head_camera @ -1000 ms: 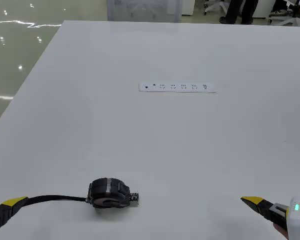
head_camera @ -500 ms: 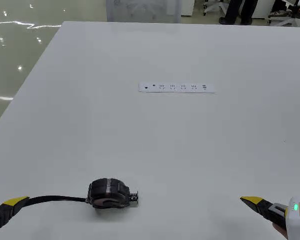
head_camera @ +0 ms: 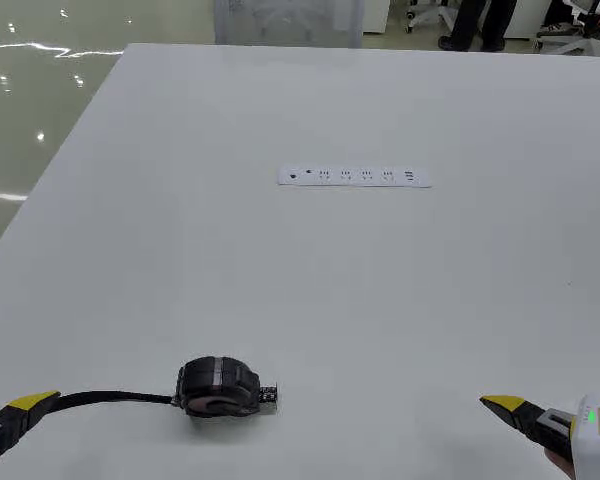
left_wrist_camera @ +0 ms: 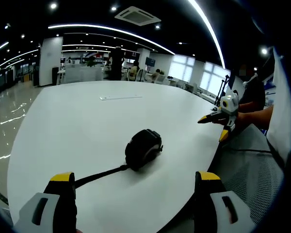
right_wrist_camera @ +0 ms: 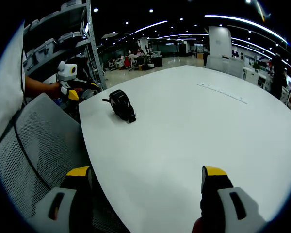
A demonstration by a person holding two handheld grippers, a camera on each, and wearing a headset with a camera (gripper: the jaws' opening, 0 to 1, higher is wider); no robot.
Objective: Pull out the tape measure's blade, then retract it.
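**At the near edge of the tabletop: tape measure lying free, both grippers released**

Near the front edge of the white tabletop (head_camera: 380,290) sits the tape measure (head_camera: 218,388), a dark case lying on its flat side. The blade looks fully wound in. Just the end hook (head_camera: 269,394) pokes out of the case, pointing toward the right gripper's side. A black wrist strap (head_camera: 110,398) trails off the other way, running up to the left gripper's jaw tip. Can't tell if it actually touches.

Left gripper (left_wrist_camera: 136,177): jaws wide apart, nothing between them, close to the case on the strap side. Right gripper (right_wrist_camera: 148,171): jaws also spread and empty, well apart from the case and low over the tabletop edge. A white power strip (head_camera: 353,176) lies farther back, out of the way.

Handling, my read:
- The case is rigid, probably dense for its size, and the rubbery shell should give decent grip. The tabletop is smooth, so it will likely skate if pulled without an anchor.
- Clamp the case across its two flat faces with the left gripper. The strap is limp and useless as a hold.
- The blade is thin sprung steel that kinks if bent sideways. Pinch the hook tab with the right gripper and pull straight out along the blade line.
- The spring return may snap, so feed it back under control rather than letting go.
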